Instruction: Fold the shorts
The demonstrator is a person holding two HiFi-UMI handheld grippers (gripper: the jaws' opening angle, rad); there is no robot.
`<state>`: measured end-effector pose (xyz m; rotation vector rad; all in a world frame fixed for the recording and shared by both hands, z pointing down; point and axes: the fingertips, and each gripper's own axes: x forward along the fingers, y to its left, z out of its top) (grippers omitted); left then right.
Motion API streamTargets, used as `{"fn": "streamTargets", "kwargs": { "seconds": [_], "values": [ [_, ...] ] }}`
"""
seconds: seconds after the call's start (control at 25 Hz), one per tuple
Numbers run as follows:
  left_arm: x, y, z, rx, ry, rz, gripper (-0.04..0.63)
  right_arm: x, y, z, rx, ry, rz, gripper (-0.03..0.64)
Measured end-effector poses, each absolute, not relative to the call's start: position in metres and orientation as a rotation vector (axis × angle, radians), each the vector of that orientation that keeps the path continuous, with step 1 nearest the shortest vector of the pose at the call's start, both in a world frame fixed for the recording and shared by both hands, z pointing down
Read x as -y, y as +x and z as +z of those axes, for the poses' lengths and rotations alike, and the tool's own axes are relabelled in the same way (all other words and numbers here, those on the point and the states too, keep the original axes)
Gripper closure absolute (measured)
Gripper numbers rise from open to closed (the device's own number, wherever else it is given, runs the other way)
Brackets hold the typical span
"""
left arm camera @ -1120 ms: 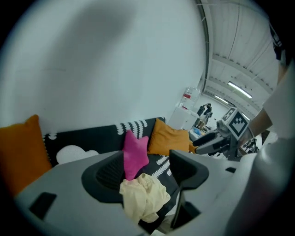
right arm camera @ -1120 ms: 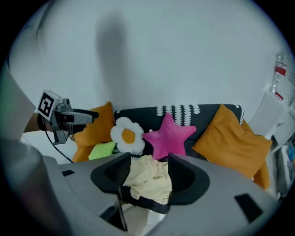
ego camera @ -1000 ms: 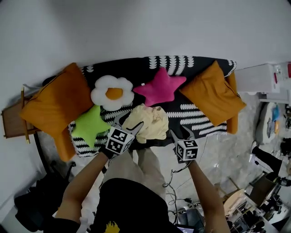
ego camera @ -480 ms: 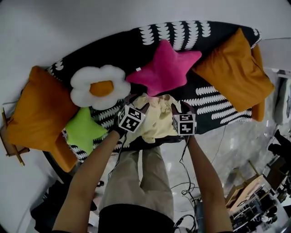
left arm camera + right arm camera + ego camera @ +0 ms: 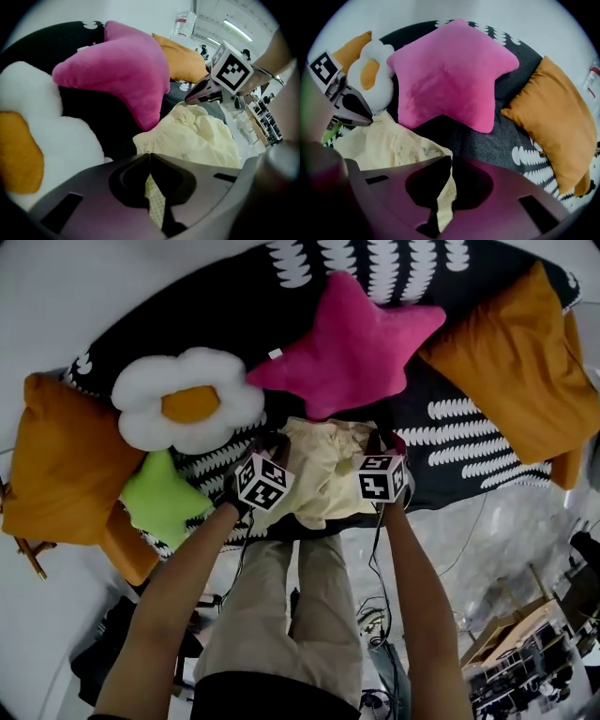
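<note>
Pale-yellow crumpled fabric shorts [image 5: 323, 474] are lying on the black patterned sofa [image 5: 469, 427] — my left gripper [image 5: 150, 157] and right gripper [image 5: 451, 161], fingers having just been closing, are each pinching the cloth.

A black throw [image 5: 234, 320] with white scalloped markings covers the sofa. A pink star cushion [image 5: 352, 343] lies on it near the middle, with its left point just beside a white flower cushion [image 5: 187, 409] that has an orange centre. A green star cushion [image 5: 161, 502] sits right below the flower. The left orange pillow [image 5: 61, 470] rests at one end, against the flower and the green star. The right orange pillow [image 5: 516, 362] lies at the other end, beside the pink star. Cables [image 5: 375, 615] trail across the pale floor in front.
</note>
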<state>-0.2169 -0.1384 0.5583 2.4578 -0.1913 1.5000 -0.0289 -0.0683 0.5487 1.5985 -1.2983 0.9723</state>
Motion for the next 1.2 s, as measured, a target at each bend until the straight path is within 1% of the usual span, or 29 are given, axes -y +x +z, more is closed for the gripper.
{"fn": "streamTargets", "kwargs": {
  "seconds": [0.08, 0.2, 0.32, 0.4, 0.44, 0.48, 0.52, 0.56, 0.64, 0.68, 0.76, 0.84, 0.88, 1.0, 1.04, 1.08, 1.12, 1.2],
  "values": [
    [0.132, -0.232, 0.548, 0.196, 2.462, 1.486, 0.575, 0.047, -0.025, 0.54, 1.282, 1.615, 1.036, 0.6],
    [0.122, -0.261, 0.537, 0.207, 2.408, 1.487, 0.575, 0.004, -0.029, 0.531, 1.261, 1.585, 1.136, 0.6],
    [0.111, -0.281, 0.534, 0.174, 2.373, 1.505, 0.57, -0.028, -0.034, 0.531, 1.262, 1.535, 1.159, 0.598],
    [0.112, -0.29, 0.535, 0.144, 2.351, 1.506, 0.452, -0.02, -0.027, 0.532, 1.269, 1.561, 1.124, 0.598],
    [0.118, -0.294, 0.536, 0.153, 2.335, 1.49, 0.413, -0.006, -0.023, 0.534, 1.277, 1.596, 1.112, 0.589],
    [0.129, -0.298, 0.536, 0.185, 2.322, 1.461, 0.4, 0.013, -0.02, 0.535, 1.29, 1.64, 1.111, 0.581],
    [0.144, -0.298, 0.535, 0.23, 2.312, 1.424, 0.4, 0.034, -0.019, 0.536, 1.309, 1.682, 1.118, 0.575],
    [0.161, -0.295, 0.533, 0.279, 2.307, 1.388, 0.4, 0.056, -0.018, 0.537, 1.334, 1.714, 1.129, 0.555],
    [0.186, -0.279, 0.533, 0.363, 2.308, 1.376, 0.395, 0.093, -0.02, 0.538, 1.401, 1.722, 1.145, 0.496],
    [0.193, -0.267, 0.536, 0.394, 2.307, 1.4, 0.392, 0.106, -0.021, 0.54, 1.432, 1.695, 1.142, 0.477],
    [0.194, -0.243, 0.549, 0.411, 2.251, 1.444, 0.408, 0.121, -0.03, 0.547, 1.477, 1.594, 1.109, 0.46],
    [0.182, -0.227, 0.565, 0.347, 2.15, 1.485, 0.397, 0.125, -0.045, 0.559, 1.493, 1.467, 1.06, 0.449],
    [0.174, -0.223, 0.574, 0.303, 2.116, 1.521, 0.378, 0.123, -0.051, 0.564, 1.493, 1.408, 1.034, 0.451],
    [0.15, -0.224, 0.585, 0.211, 2.151, 1.617, 0.375, 0.11, -0.065, 0.575, 1.497, 1.304, 0.954, 0.465],
    [0.142, -0.225, 0.584, 0.198, 2.187, 1.621, 0.364, 0.104, -0.066, 0.576, 1.505, 1.286, 0.92, 0.476],
    [0.132, -0.226, 0.581, 0.195, 2.218, 1.611, 0.351, 0.098, -0.066, 0.575, 1.509, 1.267, 0.882, 0.505],
    [0.123, -0.227, 0.578, 0.199, 2.237, 1.591, 0.319, 0.091, -0.064, 0.575, 1.506, 1.247, 0.844, 0.509],
    [0.108, -0.235, 0.571, 0.219, 2.255, 1.539, 0.305, 0.076, -0.061, 0.574, 1.488, 1.207, 0.791, 0.52]
  ]
}}
